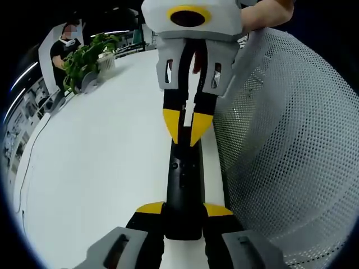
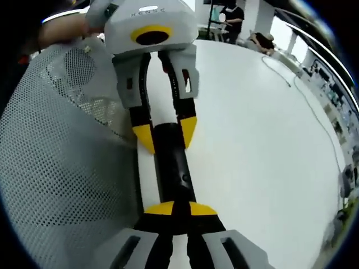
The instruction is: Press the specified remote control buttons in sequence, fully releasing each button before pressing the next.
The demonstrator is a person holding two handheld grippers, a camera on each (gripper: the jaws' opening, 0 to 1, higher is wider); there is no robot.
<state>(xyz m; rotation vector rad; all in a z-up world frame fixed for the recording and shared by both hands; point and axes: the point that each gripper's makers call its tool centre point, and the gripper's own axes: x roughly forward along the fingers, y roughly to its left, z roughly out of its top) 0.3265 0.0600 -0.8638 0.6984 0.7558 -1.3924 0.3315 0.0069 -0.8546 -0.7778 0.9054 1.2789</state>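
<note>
Left gripper view puts the white counter (image 1: 101, 168) across its left and centre, running up toward the upper left of the frame. A white perforated mesh surface (image 1: 291, 151), curved like a chair back, takes up the whole right side. At the upper left edge a leafy green plant (image 1: 84, 59) stands in a pale pot on the counter, with a person in dark clothes just behind it.

Down the middle lies the black remote control (image 1: 183, 190), long and narrow, on the counter beside the mesh. The left claw (image 1: 183, 210) rises from the bottom centre, and its yellow-tipped jaws sit closed against the two sides of the remote's near end. The right claw (image 1: 186, 131) comes down from the top centre, its yellow tips drawn close together and touching the remote's far end. Small buttons show on the remote's face between the two claws.

Right gripper view shows the same scene from the other end: mesh surface (image 2: 61, 168) on the left, counter (image 2: 263, 145) on the right, remote control (image 2: 175, 168) in the centre. Here the right claw (image 2: 179, 212) at the bottom centre has its tips nearly together over the remote's end, and the left claw (image 2: 166, 134) clasps the remote from the top.
</note>
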